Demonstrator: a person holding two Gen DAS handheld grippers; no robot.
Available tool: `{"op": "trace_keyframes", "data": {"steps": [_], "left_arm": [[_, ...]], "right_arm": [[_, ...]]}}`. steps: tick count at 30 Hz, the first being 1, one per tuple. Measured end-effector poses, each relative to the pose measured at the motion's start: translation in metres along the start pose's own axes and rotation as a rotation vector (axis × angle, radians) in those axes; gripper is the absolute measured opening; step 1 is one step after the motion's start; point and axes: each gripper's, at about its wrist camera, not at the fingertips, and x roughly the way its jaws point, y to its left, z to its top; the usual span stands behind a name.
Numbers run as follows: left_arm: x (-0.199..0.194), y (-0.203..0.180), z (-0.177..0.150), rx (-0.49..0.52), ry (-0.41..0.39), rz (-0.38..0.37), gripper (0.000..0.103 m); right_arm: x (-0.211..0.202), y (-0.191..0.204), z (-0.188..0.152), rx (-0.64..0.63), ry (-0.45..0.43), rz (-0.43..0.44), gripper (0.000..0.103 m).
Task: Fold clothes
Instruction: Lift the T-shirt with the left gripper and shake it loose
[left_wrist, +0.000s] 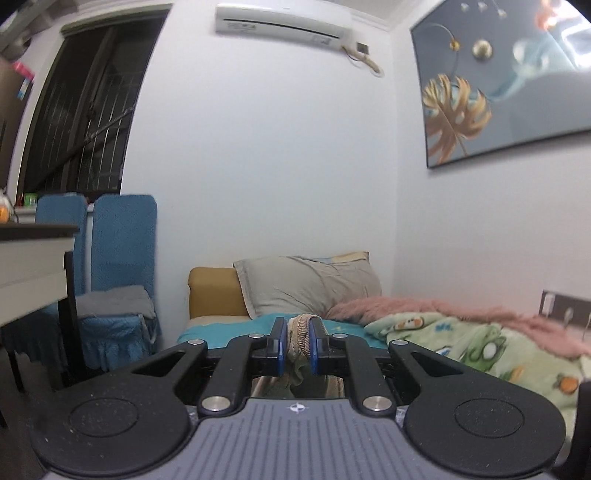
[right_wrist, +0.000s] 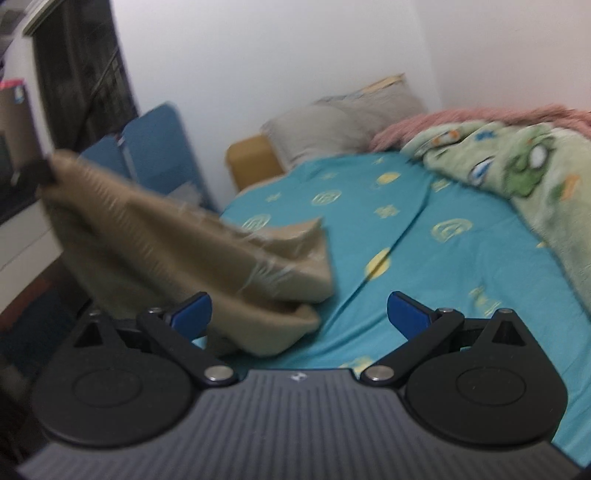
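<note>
Right gripper (right_wrist: 299, 314) gapes empty over the bed (right_wrist: 461, 266); left gripper (left_wrist: 298, 345) pinches the tan garment (right_wrist: 177, 258). I'd grab the hanging hem beside it, then pull flat.

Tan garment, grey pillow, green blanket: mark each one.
Tan garment (right_wrist: 155, 251): right wrist view, middle of the lifted cloth.
Grey pillow (left_wrist: 306, 286): left wrist view, centre of its front face.
Green blanket (left_wrist: 476, 343): left wrist view, on the printed top.

- The sheet (right_wrist: 443, 240) lay bare ahead of the right gripper (right_wrist: 299, 314).
- A blanket (right_wrist: 517, 173) heaped its right side.
- The garment (right_wrist: 166, 251) hung across the left.
- Pillow (left_wrist: 306, 284) blocked the head.
</note>
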Motion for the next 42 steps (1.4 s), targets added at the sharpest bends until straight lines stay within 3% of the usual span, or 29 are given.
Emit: {"op": "trace_keyframes", "data": {"steps": [4,8,11,14,22,29,35,39,42], "left_arm": [[0.007,0.028,-0.010,-0.079,0.028,0.012,0.013],[0.022,0.052,-0.027,-0.102,0.058,0.019,0.014],[0.032,0.062,-0.040,-0.087,0.085,0.044,0.014],[0.038,0.067,-0.054,-0.063,0.097,0.054,0.014],[0.064,0.081,-0.072,-0.128,0.154,0.042,0.014],[0.055,0.076,-0.070,-0.136,0.135,0.029,0.014],[0.029,0.054,-0.057,-0.129,0.062,-0.037,0.014],[0.003,0.035,-0.041,-0.135,-0.019,-0.125,0.014],[-0.009,0.024,-0.036,-0.114,-0.070,-0.150,0.014]], "right_arm": [[0.023,0.039,-0.015,-0.076,0.066,0.025,0.103],[0.070,0.064,-0.029,-0.071,0.139,0.014,0.103],[0.104,0.065,-0.033,-0.016,0.170,-0.035,0.103],[0.121,0.055,-0.036,0.031,0.144,-0.095,0.103],[0.111,0.036,-0.034,-0.004,0.066,-0.267,0.103],[0.098,0.030,-0.034,-0.036,0.083,-0.309,0.103],[0.050,0.016,-0.010,0.031,-0.058,-0.360,0.103],[0.009,0.005,0.017,0.040,-0.218,-0.389,0.103],[-0.013,0.001,0.033,0.003,-0.326,-0.393,0.103]]}}
